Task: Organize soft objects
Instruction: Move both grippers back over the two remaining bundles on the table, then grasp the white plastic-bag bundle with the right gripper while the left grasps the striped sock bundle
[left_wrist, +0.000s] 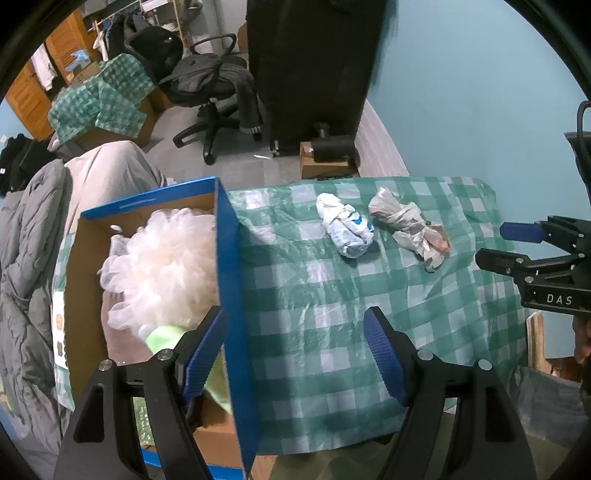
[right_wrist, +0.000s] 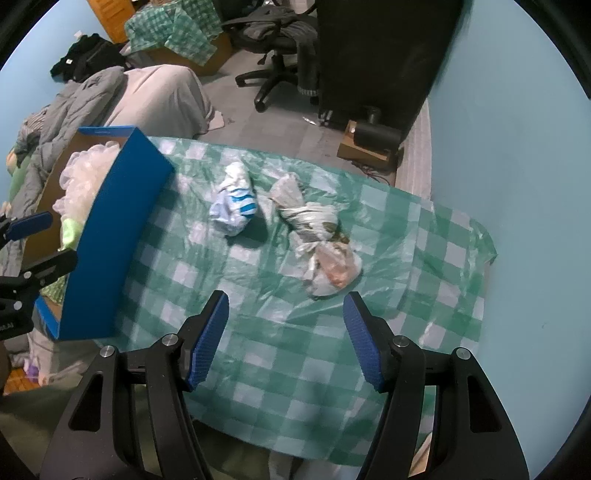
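Two knotted plastic bundles (right_wrist: 234, 203) (right_wrist: 319, 243) side by side on checked cloth; white mesh pouf (left_wrist: 162, 266) in blue box (left_wrist: 236, 280)

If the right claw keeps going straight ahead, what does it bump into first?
Probably the checked cloth. The open right claw points steeply down at a bare patch; the tied bag lies just beyond, though depth is hard to judge.

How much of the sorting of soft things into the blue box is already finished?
Done: a white mesh puff and a light green soft item lie in the blue box. In hand: nothing; the left gripper and right gripper are both open and empty. Left: the white-and-blue bundle and the grey knotted bag bundle wait on the checkered tablecloth.
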